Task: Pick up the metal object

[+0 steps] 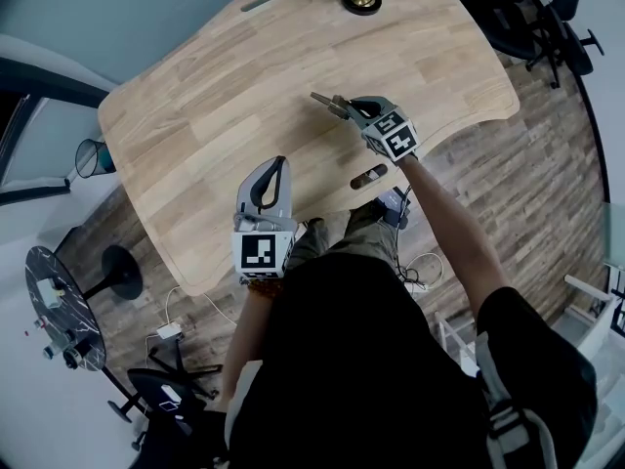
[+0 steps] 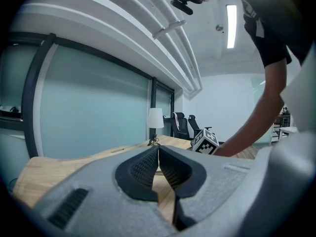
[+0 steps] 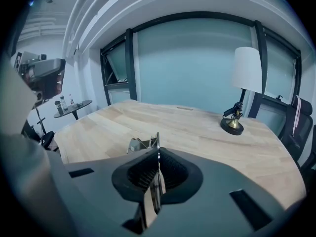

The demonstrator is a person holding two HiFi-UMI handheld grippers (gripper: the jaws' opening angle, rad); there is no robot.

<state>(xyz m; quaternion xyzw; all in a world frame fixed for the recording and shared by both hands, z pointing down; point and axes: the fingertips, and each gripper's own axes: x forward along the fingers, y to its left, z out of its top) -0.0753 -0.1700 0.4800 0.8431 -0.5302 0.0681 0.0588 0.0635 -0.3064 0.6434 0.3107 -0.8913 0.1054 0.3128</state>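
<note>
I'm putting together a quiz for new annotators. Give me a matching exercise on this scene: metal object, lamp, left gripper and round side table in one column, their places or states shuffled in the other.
Things:
1. metal object
2. lamp
3. left gripper
4. round side table

Places or states:
A. jaws together, nothing between them
B. apart from the wooden table, at the head view's left
C. clamped in the right gripper
D. standing near the wooden table's far edge

Pairs: 1-C, 2-D, 3-A, 4-B
</note>
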